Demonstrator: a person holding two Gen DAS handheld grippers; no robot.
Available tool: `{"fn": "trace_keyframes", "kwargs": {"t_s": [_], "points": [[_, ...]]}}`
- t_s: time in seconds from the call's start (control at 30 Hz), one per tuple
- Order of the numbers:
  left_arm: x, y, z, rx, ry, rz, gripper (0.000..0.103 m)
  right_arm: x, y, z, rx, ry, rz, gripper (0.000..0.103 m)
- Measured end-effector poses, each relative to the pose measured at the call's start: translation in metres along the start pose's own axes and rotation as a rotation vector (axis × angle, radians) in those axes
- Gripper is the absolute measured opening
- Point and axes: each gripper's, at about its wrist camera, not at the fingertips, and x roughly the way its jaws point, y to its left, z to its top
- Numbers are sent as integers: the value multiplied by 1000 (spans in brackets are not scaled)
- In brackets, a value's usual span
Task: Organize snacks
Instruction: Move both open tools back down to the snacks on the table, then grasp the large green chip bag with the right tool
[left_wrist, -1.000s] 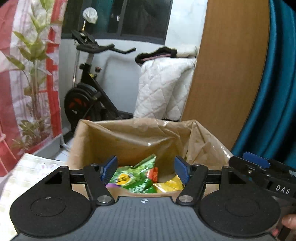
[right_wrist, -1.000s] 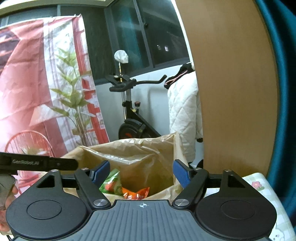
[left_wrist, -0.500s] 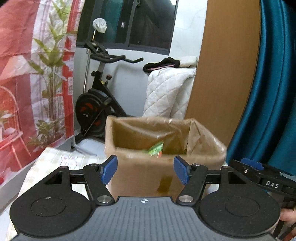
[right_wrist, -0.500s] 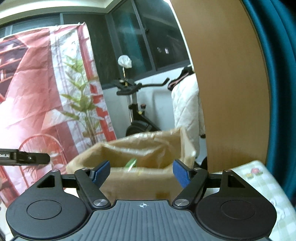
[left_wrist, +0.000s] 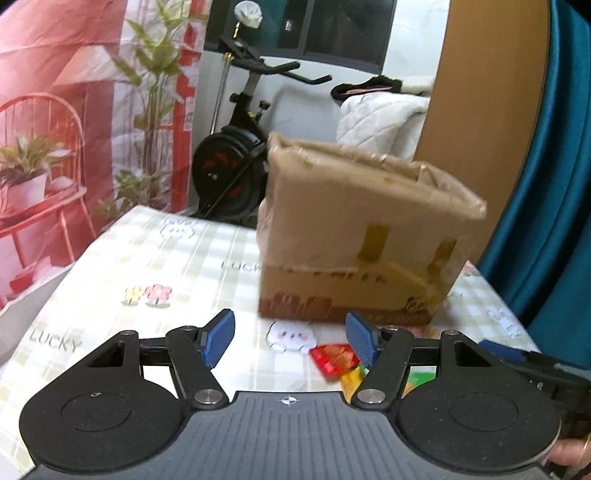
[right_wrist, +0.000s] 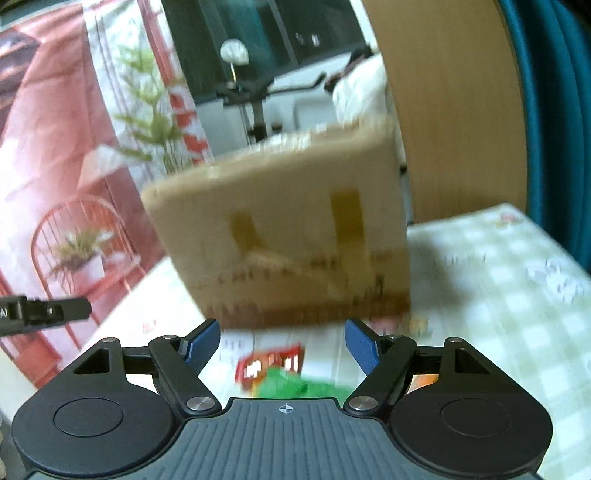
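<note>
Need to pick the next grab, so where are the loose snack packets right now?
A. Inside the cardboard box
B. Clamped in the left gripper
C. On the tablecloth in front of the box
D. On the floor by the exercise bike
C: the red snack packet and a green packet lie on the checked tablecloth in front of the cardboard box; the left gripper is open and holds nothing.

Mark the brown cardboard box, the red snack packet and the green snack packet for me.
brown cardboard box (left_wrist: 354, 236), left wrist view, front wall.
red snack packet (left_wrist: 334, 360), left wrist view, middle of its visible face.
green snack packet (right_wrist: 295, 386), right wrist view, blurred top surface.
</note>
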Motion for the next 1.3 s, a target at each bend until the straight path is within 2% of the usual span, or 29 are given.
{"fn": "trace_keyframes", "kwargs": {"t_s": [0.1,0.2,0.5,0.63,0.9,1.03,1.07,1.17,1.3], "points": [[7,5,-11,-4,24,13,68,13,2,-17,8,63,-25,80],[14,7,-17,3,40,17,68,26,-1,-25,40,123,-41,81],[20,8,-30,2,80,4,68,36,-1,-33,43,164,-76,87],[24,10,-34,-6,104,-1,68,44,-6,-34,57,190,-67,87],[31,6,-39,9,133,-7,68,60,-3,-41,22,220,-65,94],[34,4,-41,19,147,-7,68,65,-11,-45,39,235,-64,92],[35,4,-42,20,150,-6,68,65,-13,-46,41,232,-52,88],[38,3,-43,19,162,-13,68,61,-13,-46,14,211,-26,78],[45,4,-37,31,158,-28,67,55,-17,-37,15,152,-6,75]]}}
